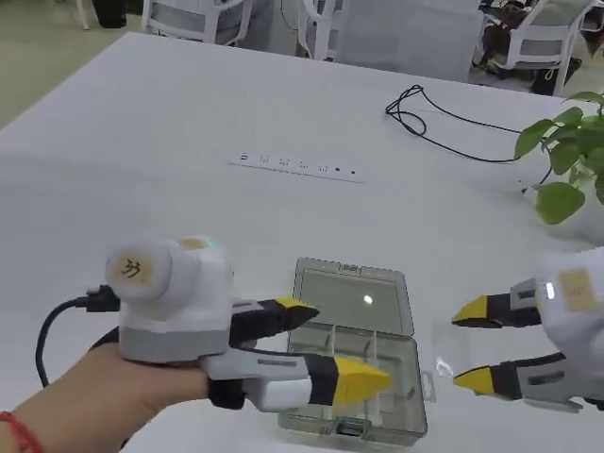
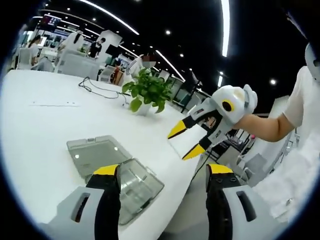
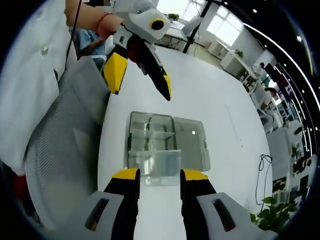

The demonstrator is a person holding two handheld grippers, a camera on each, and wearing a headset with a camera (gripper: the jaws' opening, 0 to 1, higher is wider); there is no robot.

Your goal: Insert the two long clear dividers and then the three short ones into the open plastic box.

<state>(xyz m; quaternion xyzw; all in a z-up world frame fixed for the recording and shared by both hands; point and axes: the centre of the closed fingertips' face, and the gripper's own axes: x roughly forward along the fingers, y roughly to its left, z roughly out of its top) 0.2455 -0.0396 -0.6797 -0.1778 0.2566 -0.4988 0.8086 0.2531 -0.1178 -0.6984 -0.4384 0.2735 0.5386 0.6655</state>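
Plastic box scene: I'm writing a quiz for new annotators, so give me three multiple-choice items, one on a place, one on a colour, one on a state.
1. In the head view, where is the potted plant from the plastic box?
A. beyond it, to the right
B. in front of it
C. beside it, on the left

2. What colour are the jaw tips of the left gripper and right gripper?
A. red
B. yellow
C. green

3. How is the lid?
A. shut
B. open, folded back behind the base
C. held in a gripper

Answers: 1 A, its leaves show at the right edge, past the box. 2 B, all four tips are yellow. 3 B, it lies behind the base.
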